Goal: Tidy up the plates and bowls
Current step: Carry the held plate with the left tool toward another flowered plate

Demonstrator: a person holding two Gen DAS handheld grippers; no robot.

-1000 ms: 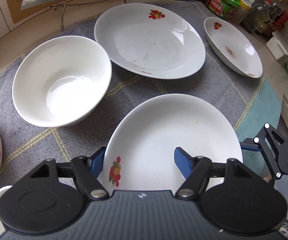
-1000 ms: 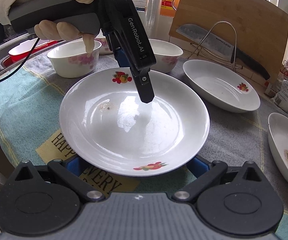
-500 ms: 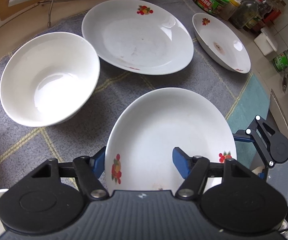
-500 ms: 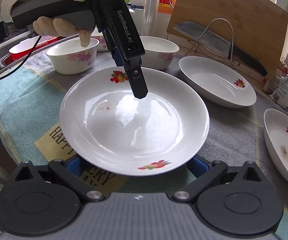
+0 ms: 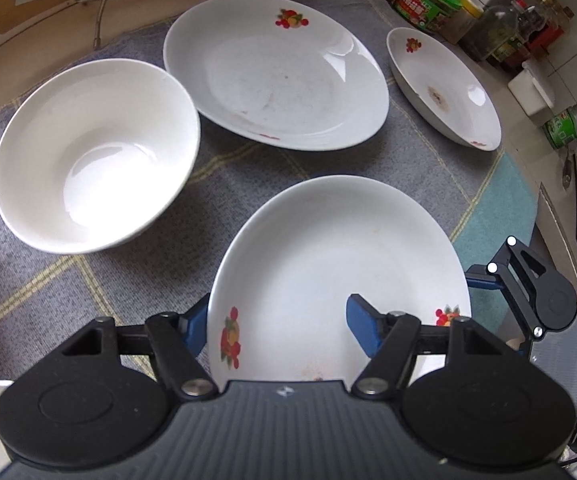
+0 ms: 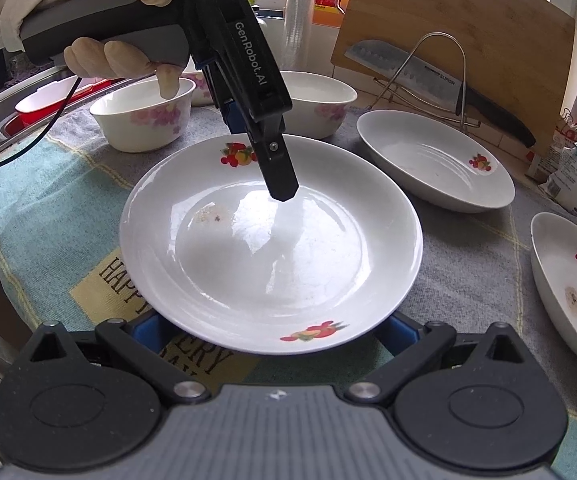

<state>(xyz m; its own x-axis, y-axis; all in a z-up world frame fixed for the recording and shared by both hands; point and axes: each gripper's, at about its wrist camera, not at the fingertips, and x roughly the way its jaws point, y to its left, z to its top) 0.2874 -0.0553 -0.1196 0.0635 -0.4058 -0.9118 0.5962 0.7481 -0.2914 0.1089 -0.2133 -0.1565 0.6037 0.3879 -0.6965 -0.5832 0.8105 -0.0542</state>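
A white fruit-print plate (image 5: 340,272) (image 6: 272,240) sits on the cloth between both grippers. My left gripper (image 5: 278,322) is open; its rim straddles the plate's near edge, one blue finger outside and one over the plate. In the right wrist view the left gripper (image 6: 248,92) hangs over the plate's far side. My right gripper (image 6: 272,330) is open, its blue fingers under the plate's near rim. A second plate (image 5: 276,88) (image 6: 436,160), a third plate (image 5: 444,88) (image 6: 568,284) and a plain white bowl (image 5: 92,152) (image 6: 312,100) lie beyond.
A floral bowl (image 6: 144,116) stands at the back left beside a sink (image 6: 8,112). A knife on a wire rack (image 6: 436,76) leans against a wooden board (image 6: 468,32). Jars and bottles (image 5: 428,0) crowd the counter's far right. The cloth (image 5: 168,264) covers the counter.
The left gripper has drawn back slightly and shifted, so the plates and bowl sit a little lower and further right in its view. The right gripper holds still under the plate's rim.
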